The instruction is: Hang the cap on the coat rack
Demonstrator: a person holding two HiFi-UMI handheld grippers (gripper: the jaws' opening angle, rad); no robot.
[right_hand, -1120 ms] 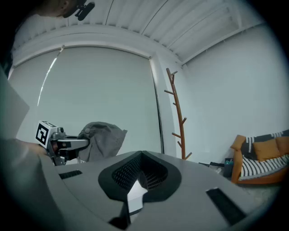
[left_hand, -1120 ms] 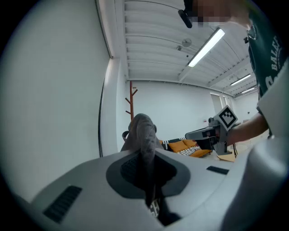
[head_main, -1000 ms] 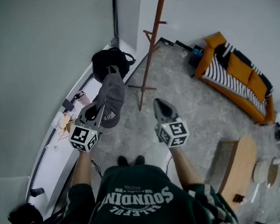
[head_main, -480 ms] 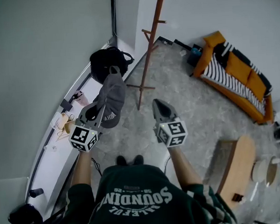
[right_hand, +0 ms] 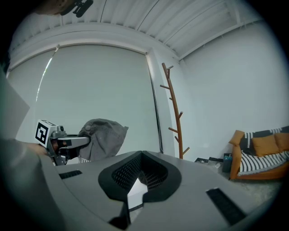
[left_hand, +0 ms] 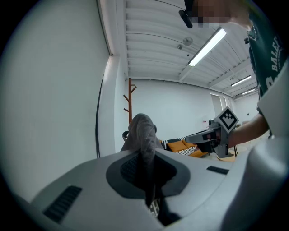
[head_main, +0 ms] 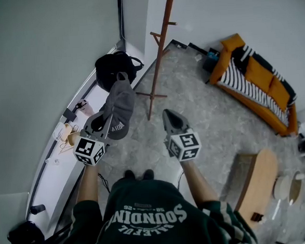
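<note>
A grey cap (head_main: 119, 106) hangs from my left gripper (head_main: 107, 120), which is shut on its fabric at chest height. In the left gripper view the cap (left_hand: 143, 134) rises straight out of the closed jaws (left_hand: 147, 158). The brown wooden coat rack (head_main: 159, 55) stands on the floor ahead, slightly right of the cap and well apart from it. Its pegs also show in the right gripper view (right_hand: 174, 113). My right gripper (head_main: 167, 114) is held beside the left one, shut, with nothing in it. In its own view, the right gripper (right_hand: 141, 155) points at the coat rack, with the cap (right_hand: 104, 137) at the left.
A black backpack (head_main: 115, 69) lies on the floor by the wall, left of the rack's base. An orange sofa (head_main: 254, 80) with a striped blanket lines the right wall. A round wooden table (head_main: 261, 181) stands at the lower right. A white ledge (head_main: 59, 167) runs along the left.
The whole view has shifted a little: rack, backpack and both grippers sit slightly further left and up. The cap stays in the left gripper; the right gripper stays shut.
</note>
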